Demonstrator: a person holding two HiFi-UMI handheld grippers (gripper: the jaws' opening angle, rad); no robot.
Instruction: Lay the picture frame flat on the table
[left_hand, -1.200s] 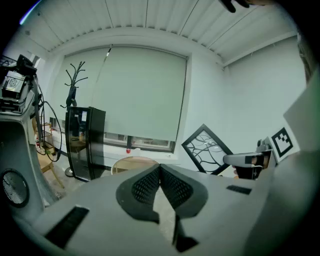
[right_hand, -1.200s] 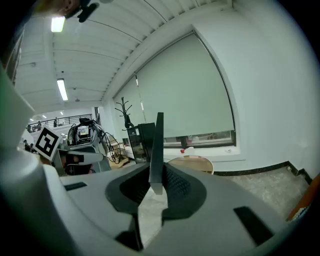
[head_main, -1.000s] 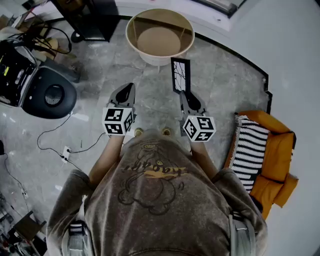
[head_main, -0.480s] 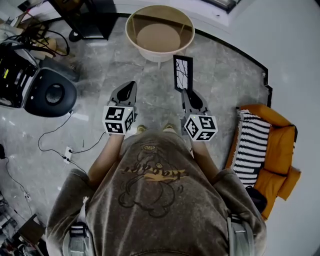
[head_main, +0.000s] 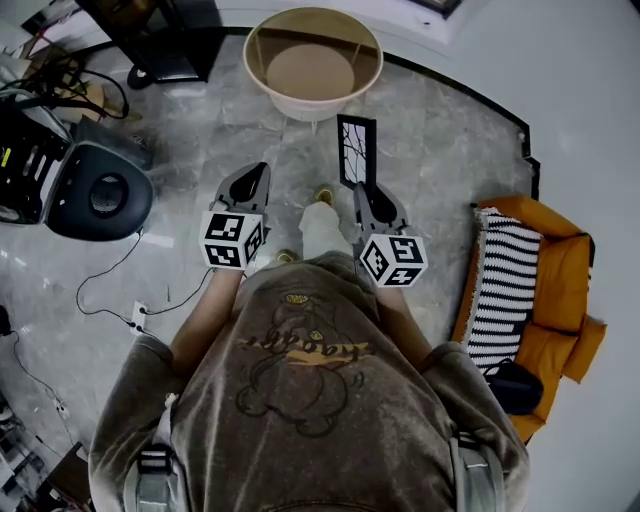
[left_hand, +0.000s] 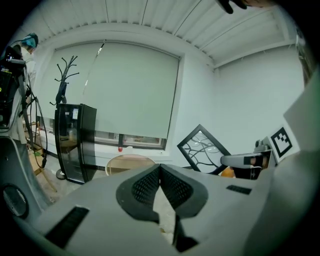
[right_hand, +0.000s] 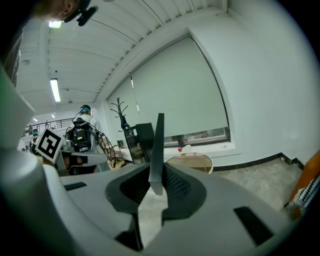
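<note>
While the picture frame (head_main: 357, 152) stands upright over the floor, clamped by its near lower edge in the right gripper (head_main: 364, 190), the round table (head_main: 312, 108) waits just beyond it on the far side, its top bare. The left gripper (head_main: 254, 174) hangs to the left of the right one, its jaws pressed together on nothing.

The step in hand looks like the carry to the table; the laying-down is not yet begun. To do it well, hold the clamp firm, since the pads grip only a thin edge and the tall frame could swing. Bring the frame over the middle of the table top, clear of the rim, before tipping it. Lower the bottom edge to the top first, then tip the frame slowly toward the far side until it lies flat. Part the jaws only once the frame rests there. The left gripper could steady the free upper edge if it wobbles.
</note>
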